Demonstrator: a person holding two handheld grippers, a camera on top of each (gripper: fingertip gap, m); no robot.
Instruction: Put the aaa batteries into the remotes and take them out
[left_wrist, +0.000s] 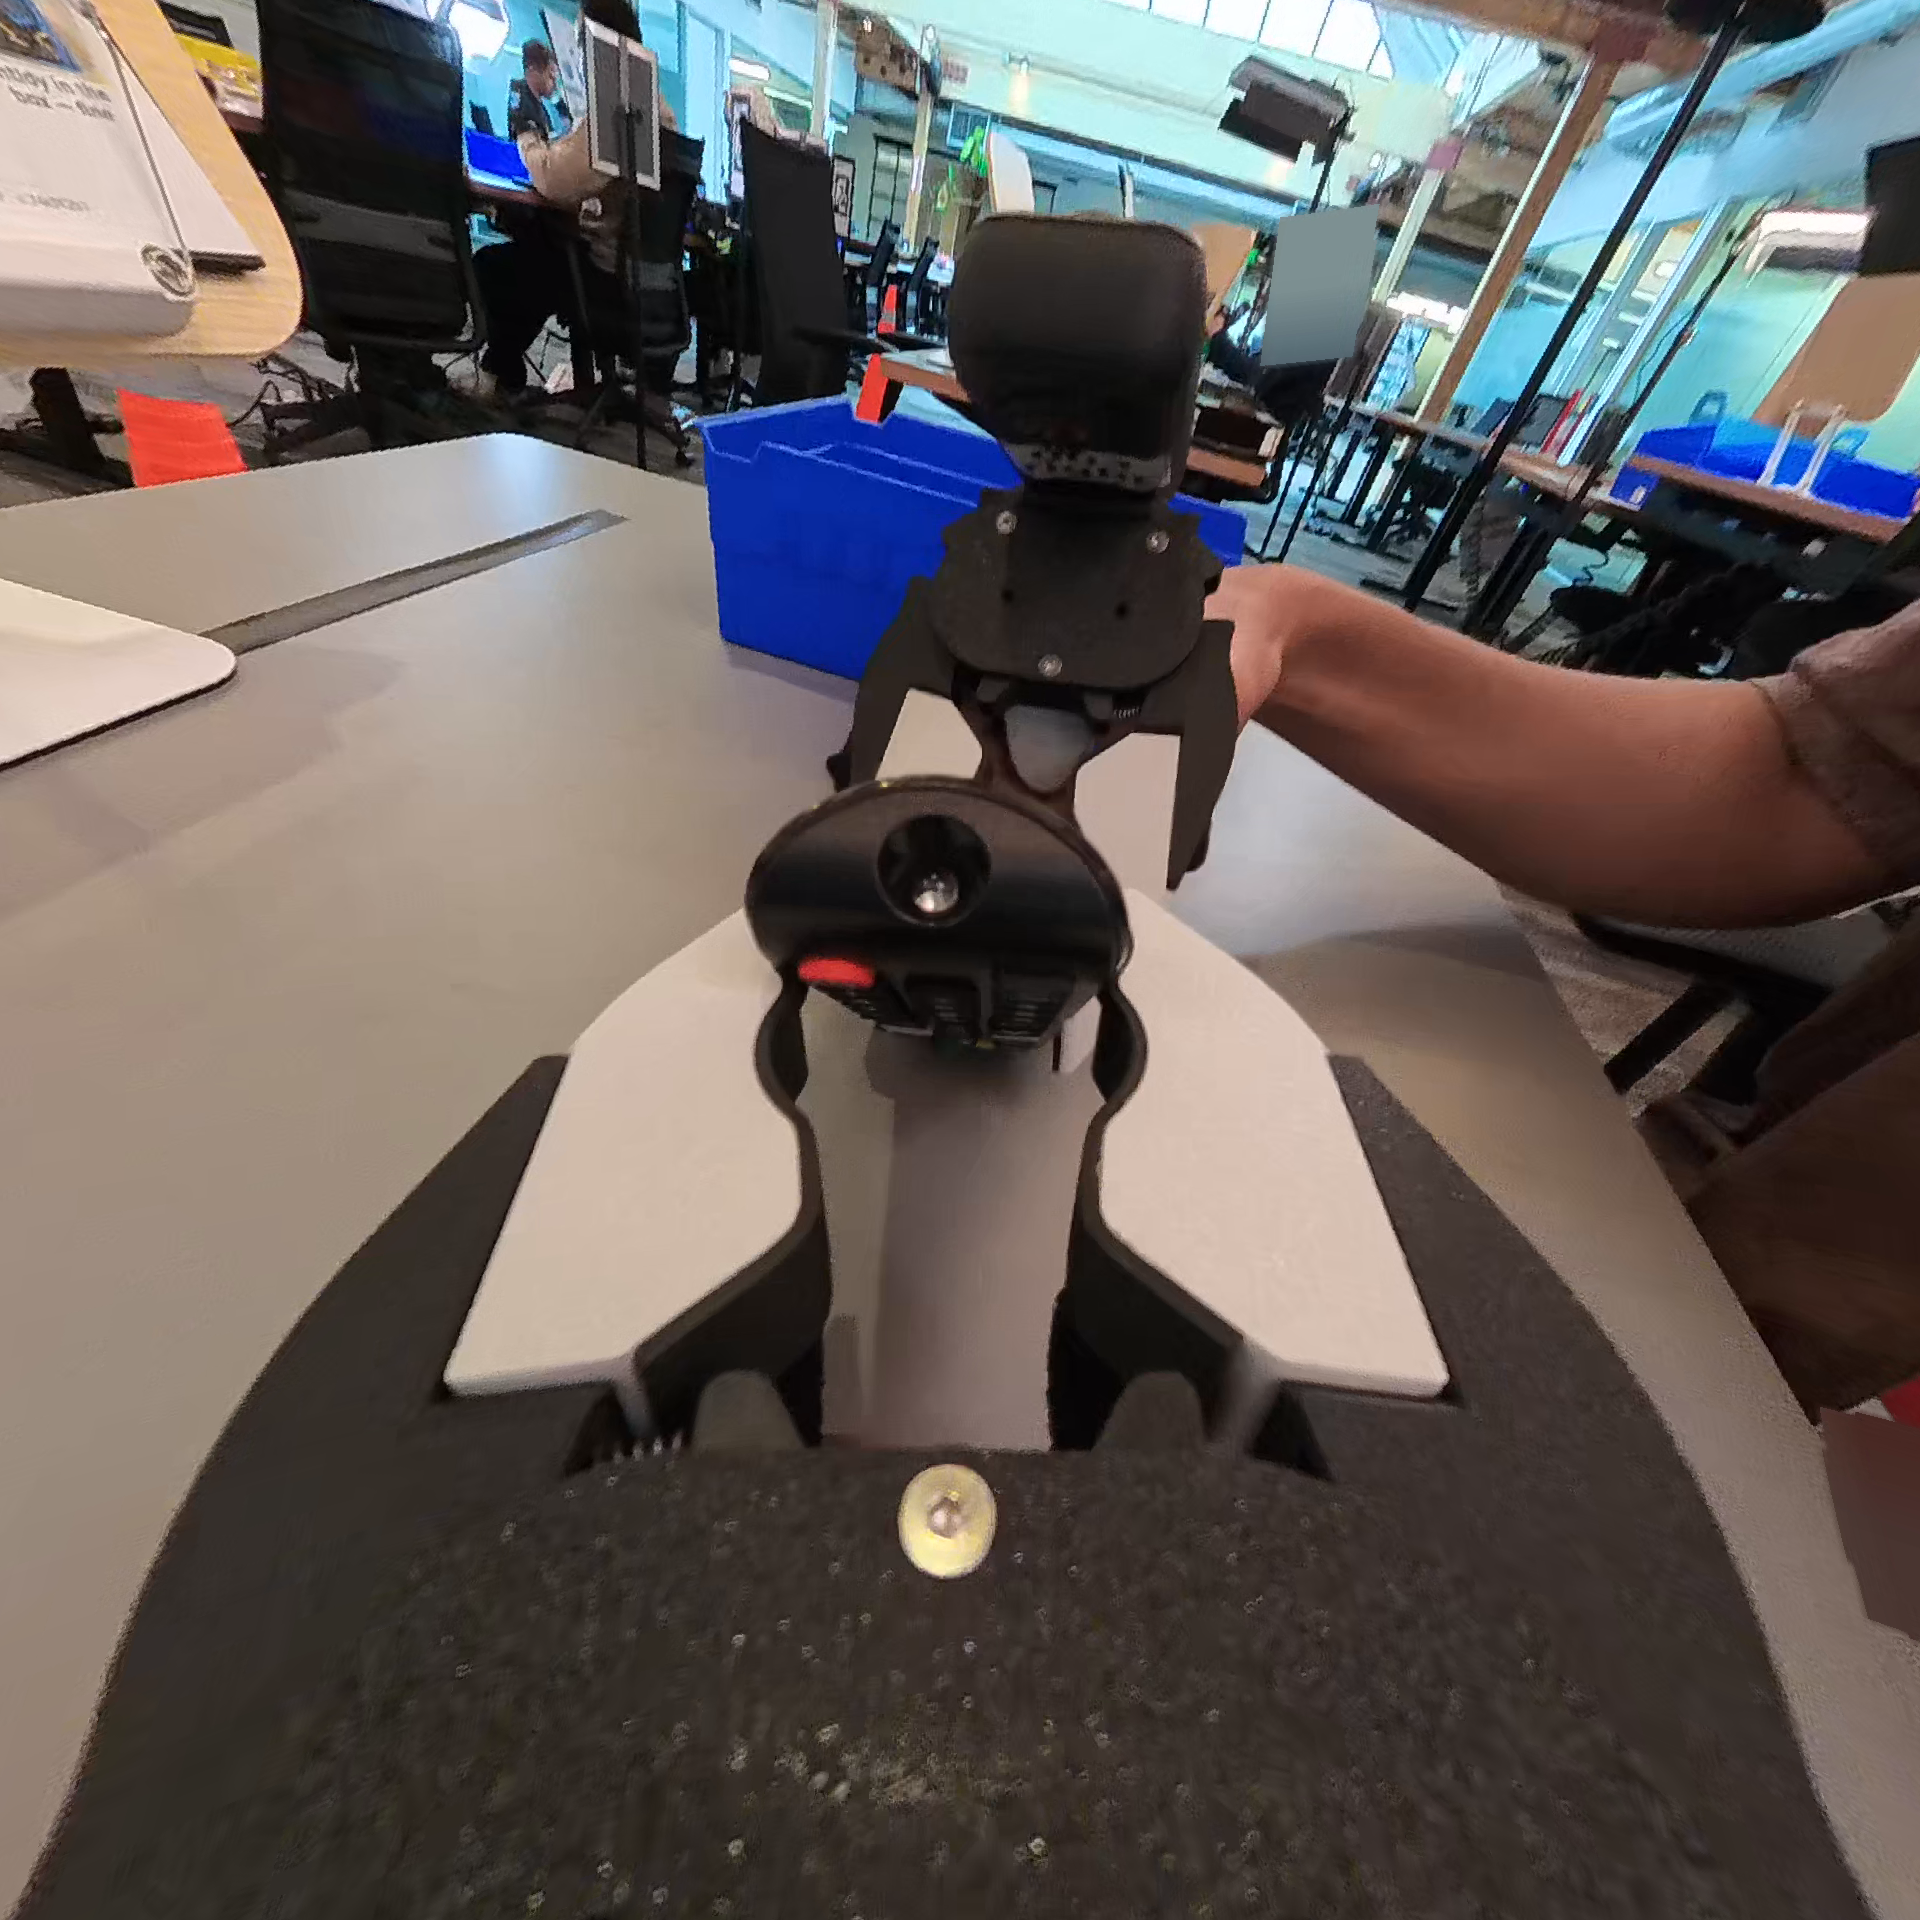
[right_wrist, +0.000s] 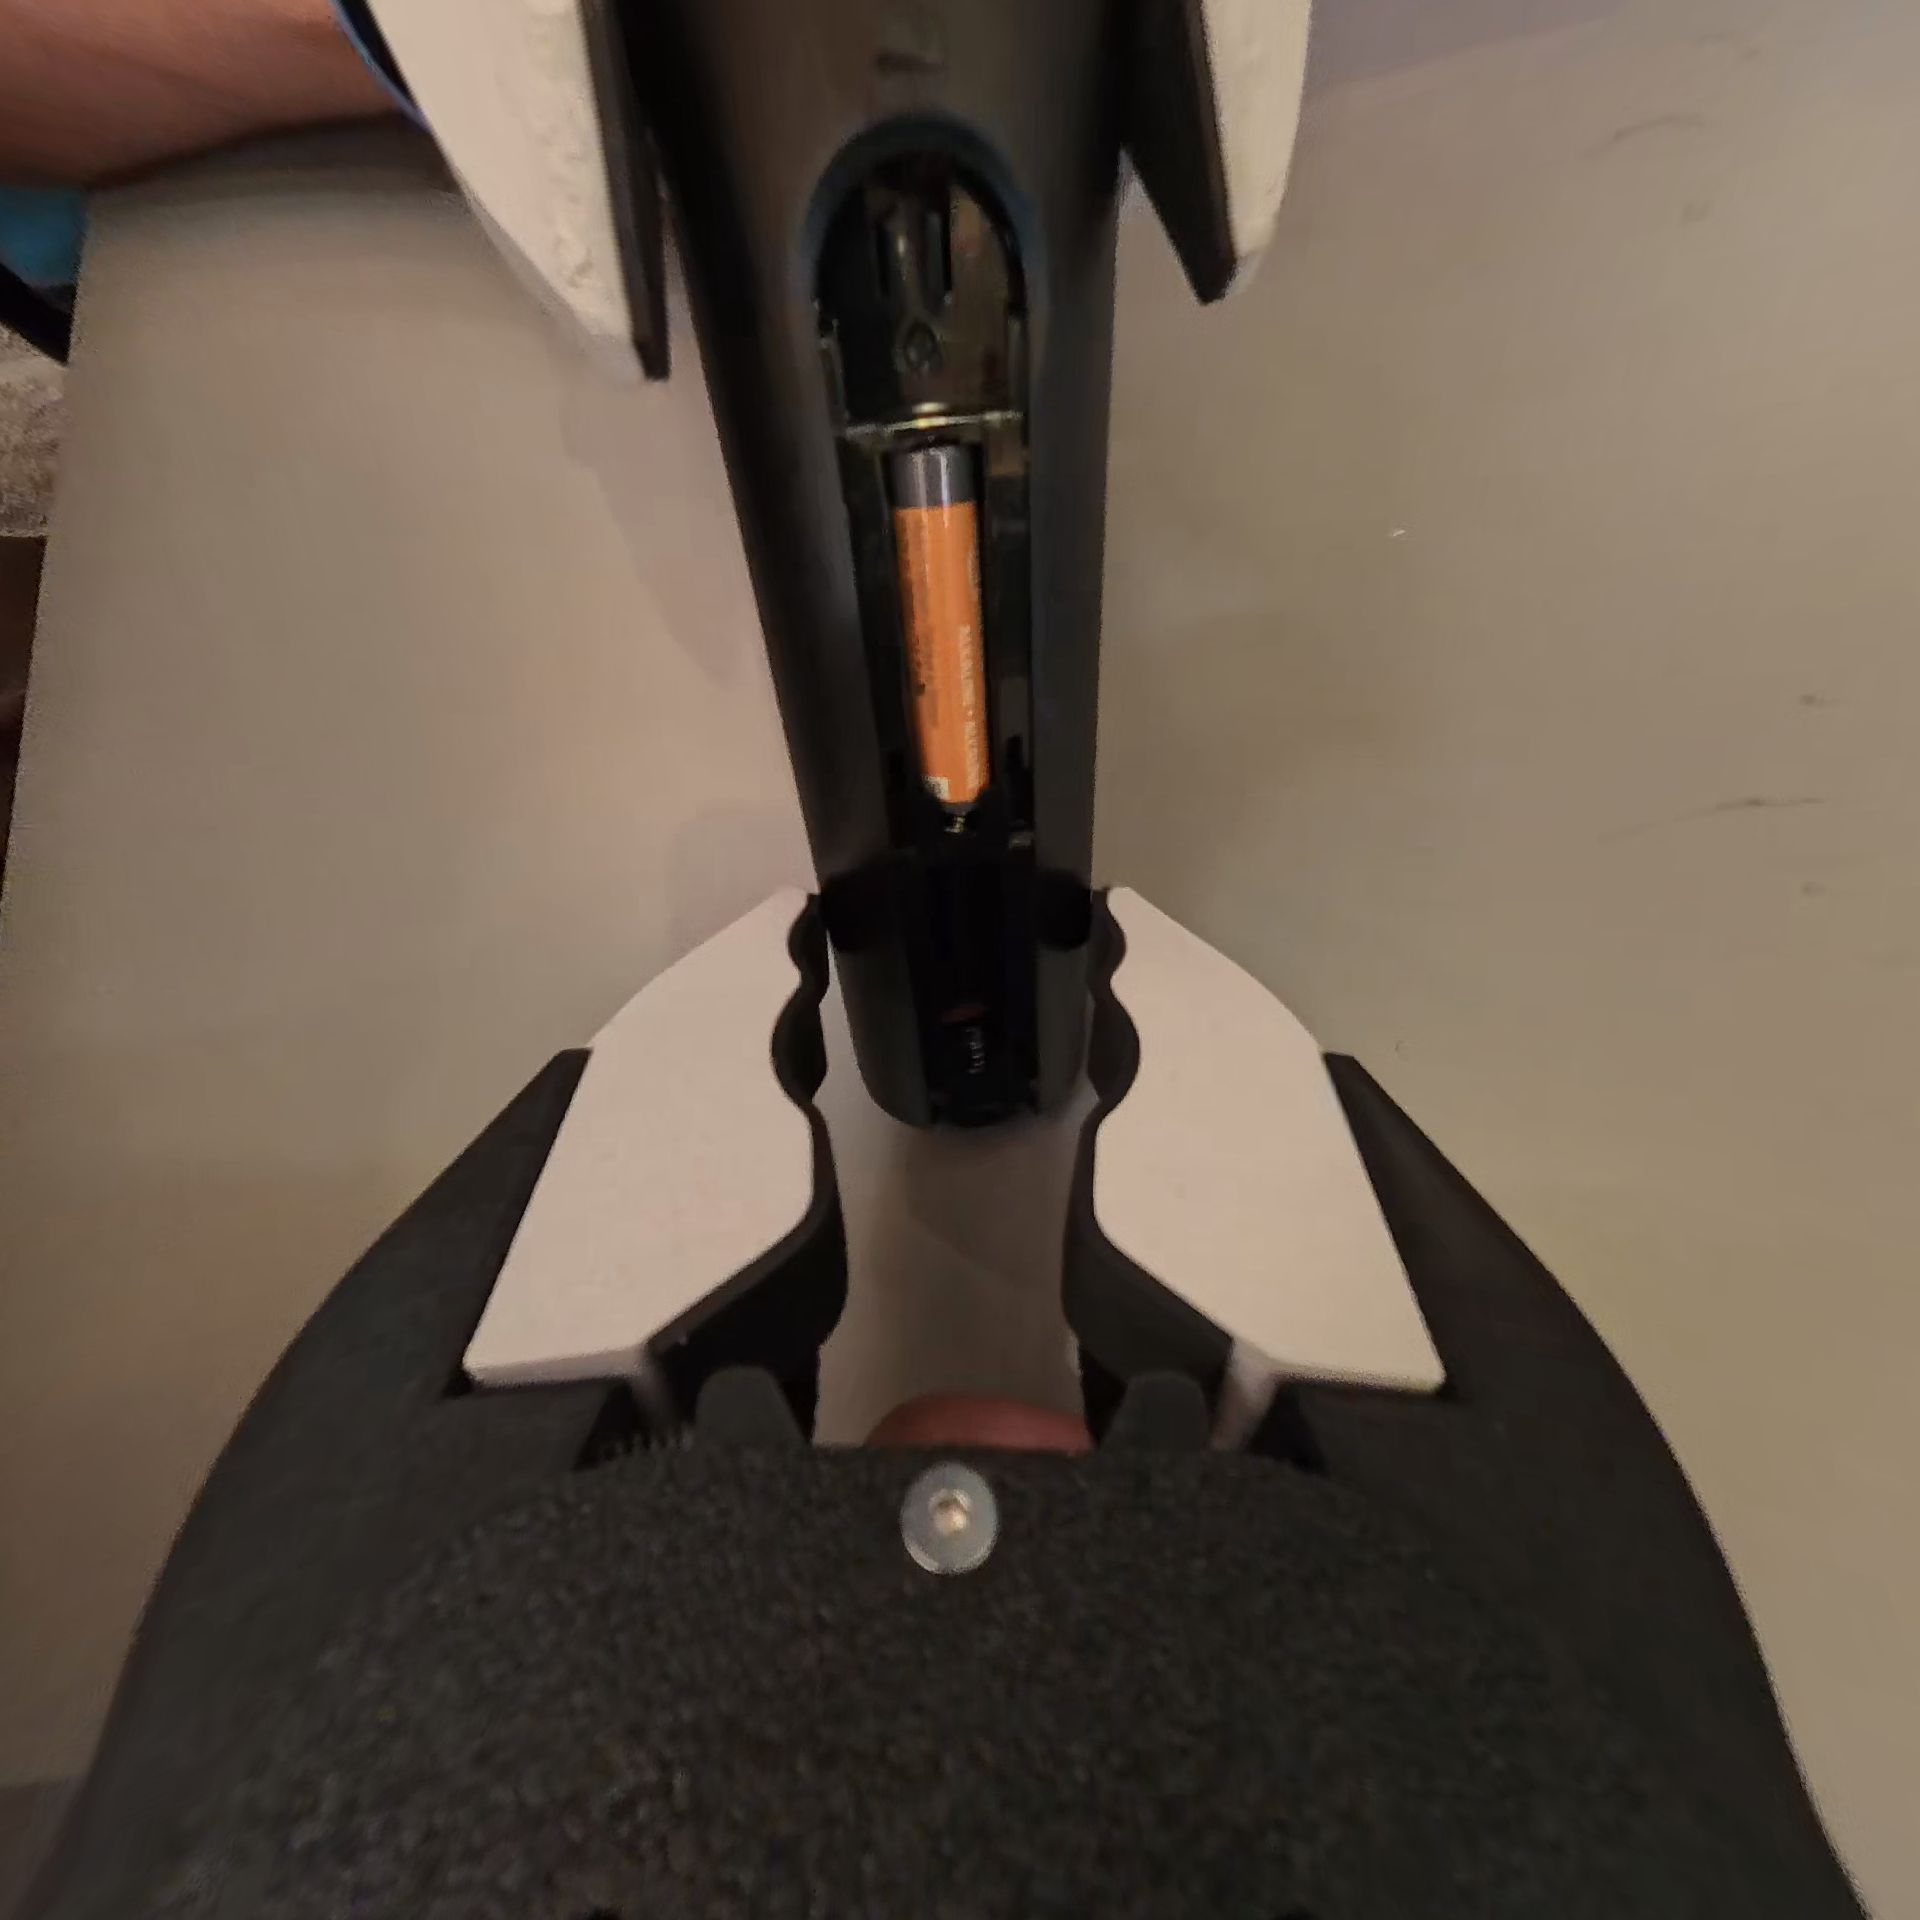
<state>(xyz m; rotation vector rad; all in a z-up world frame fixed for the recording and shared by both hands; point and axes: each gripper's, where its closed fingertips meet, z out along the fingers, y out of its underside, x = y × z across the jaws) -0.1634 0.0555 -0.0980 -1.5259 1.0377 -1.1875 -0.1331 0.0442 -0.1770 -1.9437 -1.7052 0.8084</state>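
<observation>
Remote (right_wrist: 935, 644), centre frame, is pinched at both ends by the left gripper (left_wrist: 948, 1023) and right gripper (right_wrist: 956, 997); an orange battery (right_wrist: 940, 634) sits in its open compartment.

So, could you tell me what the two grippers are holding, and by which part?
Both hold the same black remote: the left gripper clamps its front end, the right gripper its rear end, by the open battery bay.
</observation>
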